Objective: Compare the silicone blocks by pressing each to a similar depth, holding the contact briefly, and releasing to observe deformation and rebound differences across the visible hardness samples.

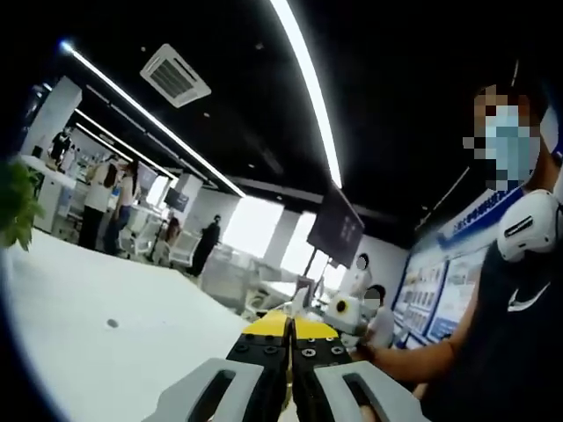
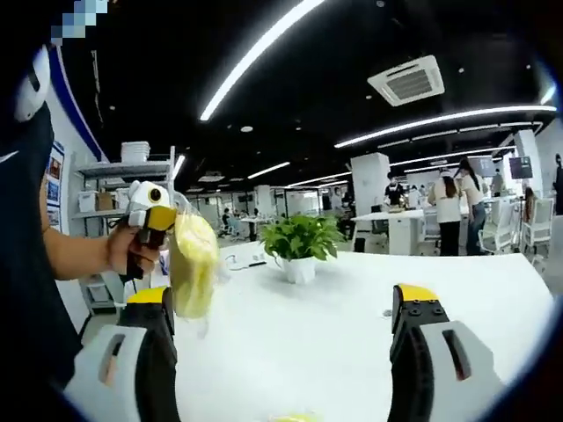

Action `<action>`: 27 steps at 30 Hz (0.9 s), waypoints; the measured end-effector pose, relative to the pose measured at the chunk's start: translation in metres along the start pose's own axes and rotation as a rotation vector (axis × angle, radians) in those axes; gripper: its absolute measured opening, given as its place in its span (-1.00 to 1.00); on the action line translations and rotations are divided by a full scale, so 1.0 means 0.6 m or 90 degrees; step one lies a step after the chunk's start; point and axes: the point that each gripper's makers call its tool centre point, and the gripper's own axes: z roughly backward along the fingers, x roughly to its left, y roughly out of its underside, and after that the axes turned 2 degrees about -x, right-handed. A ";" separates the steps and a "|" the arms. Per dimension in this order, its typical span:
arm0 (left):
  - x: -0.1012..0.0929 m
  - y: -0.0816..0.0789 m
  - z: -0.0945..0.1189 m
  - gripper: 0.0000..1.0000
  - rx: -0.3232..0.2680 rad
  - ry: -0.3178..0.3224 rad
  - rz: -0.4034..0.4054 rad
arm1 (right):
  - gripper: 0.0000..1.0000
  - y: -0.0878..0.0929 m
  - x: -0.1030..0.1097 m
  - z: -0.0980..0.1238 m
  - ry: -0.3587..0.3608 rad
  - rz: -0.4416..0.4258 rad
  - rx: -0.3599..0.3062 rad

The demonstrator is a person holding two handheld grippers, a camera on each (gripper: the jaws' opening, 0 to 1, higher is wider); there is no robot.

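Observation:
My left gripper point(image 1: 290, 330) has its yellow-tipped jaws pressed together, shut, with nothing showing between them; it points over a white table point(image 1: 97, 343). In the right gripper view the left gripper point(image 2: 148, 211) is held up in a hand, and a soft, pale yellow, translucent thing point(image 2: 194, 264) hangs beside it; I cannot tell whether it is gripped. My right gripper point(image 2: 286, 303) stands wide open above the white table point(image 2: 299, 343) with nothing between its jaws. A small pale yellow bit point(image 2: 295, 417) peeks in at the bottom edge. The right gripper point(image 1: 345, 309) also appears in the left gripper view.
A potted green plant point(image 2: 299, 242) stands mid-table, with leaves point(image 1: 13, 207) at the left edge in the other view. A person point(image 1: 510, 308) in a dark top stands close by. Shelves point(image 2: 119, 189), desks and other people point(image 2: 449, 211) fill the background.

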 end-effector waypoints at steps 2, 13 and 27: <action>0.007 0.004 0.004 -1.00 0.006 -0.007 0.004 | 0.93 0.007 -0.013 0.016 0.016 0.008 0.000; 0.044 -0.020 0.029 -1.00 -0.027 -0.051 0.039 | 0.93 0.129 -0.068 0.119 0.124 0.032 0.088; 0.053 -0.007 0.054 -1.00 -0.035 -0.085 0.073 | 0.93 0.221 -0.088 0.211 0.191 0.009 0.150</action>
